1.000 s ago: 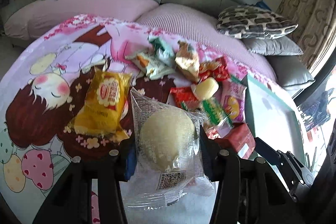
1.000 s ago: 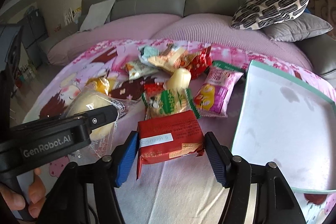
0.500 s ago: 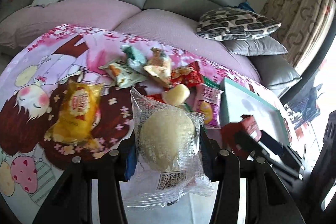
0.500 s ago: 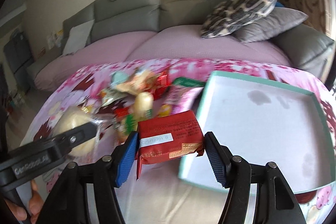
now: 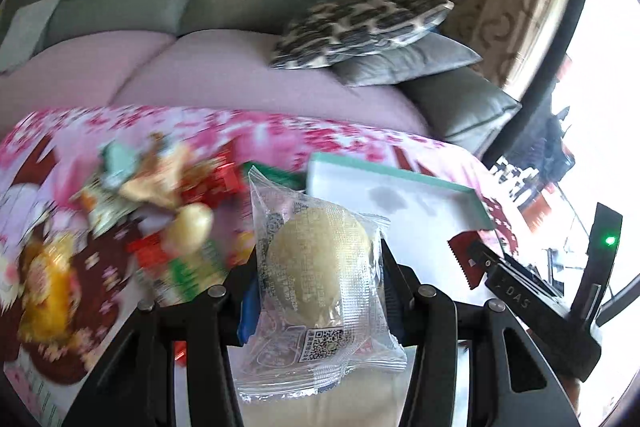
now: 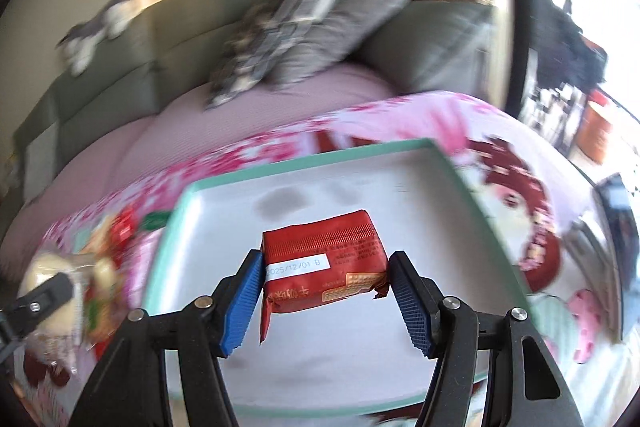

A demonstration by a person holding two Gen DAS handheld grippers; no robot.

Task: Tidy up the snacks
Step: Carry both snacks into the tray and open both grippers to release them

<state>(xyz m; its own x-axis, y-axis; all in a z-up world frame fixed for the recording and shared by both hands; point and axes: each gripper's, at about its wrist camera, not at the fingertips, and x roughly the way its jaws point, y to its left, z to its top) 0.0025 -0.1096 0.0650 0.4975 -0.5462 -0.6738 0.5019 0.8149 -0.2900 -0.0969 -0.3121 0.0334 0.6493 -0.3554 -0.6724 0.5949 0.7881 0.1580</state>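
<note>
My left gripper [image 5: 316, 287] is shut on a clear-wrapped round pale bun [image 5: 318, 267], held above the table at the left edge of the white tray with a teal rim [image 5: 384, 171]. My right gripper [image 6: 326, 291] is shut on a red snack packet [image 6: 326, 259] with a white date label, held over the middle of the tray [image 6: 304, 161]. The tray's inside looks bare. The red packet's edge [image 5: 460, 259] and the right gripper body show at the right of the left wrist view. The bun also shows at the left of the right wrist view [image 6: 40, 271].
A blurred pile of several snack packets [image 5: 168, 195] lies left of the tray on the pink cartoon tablecloth [image 5: 280, 131]; a yellow packet [image 5: 44, 287] lies farther left. A grey sofa with pillows [image 5: 360, 23] stands behind the table. A window is at the right.
Both grippers have swung right with their snacks. The red packet has gone from beside the tray to over its middle; the bun has moved from the pile towards the tray's left edge.
</note>
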